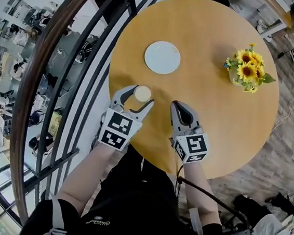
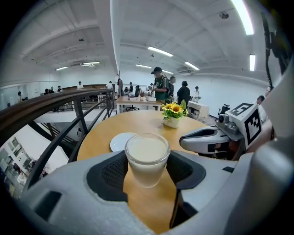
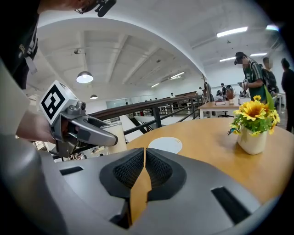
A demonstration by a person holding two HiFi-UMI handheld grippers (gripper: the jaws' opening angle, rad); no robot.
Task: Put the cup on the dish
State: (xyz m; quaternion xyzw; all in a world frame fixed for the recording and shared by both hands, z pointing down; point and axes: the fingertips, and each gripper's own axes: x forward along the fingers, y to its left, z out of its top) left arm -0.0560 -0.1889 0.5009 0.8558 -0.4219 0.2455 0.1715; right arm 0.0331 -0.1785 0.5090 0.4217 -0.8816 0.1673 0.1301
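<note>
Left gripper view has my left gripper (image 2: 146,170) closed on the one clear glass cup (image 2: 147,156) of creamy liquid, with the pads against its sides. It is upright, long axis vertical, mouth up, at the near edge of the round wooden counter (image 2: 138,120). My right gripper (image 3: 143,169), just beside, is pinched together and empty. Farther on lies one round white dish (image 2: 120,141), then one white pot of yellow sunflowers (image 2: 173,115).
</note>
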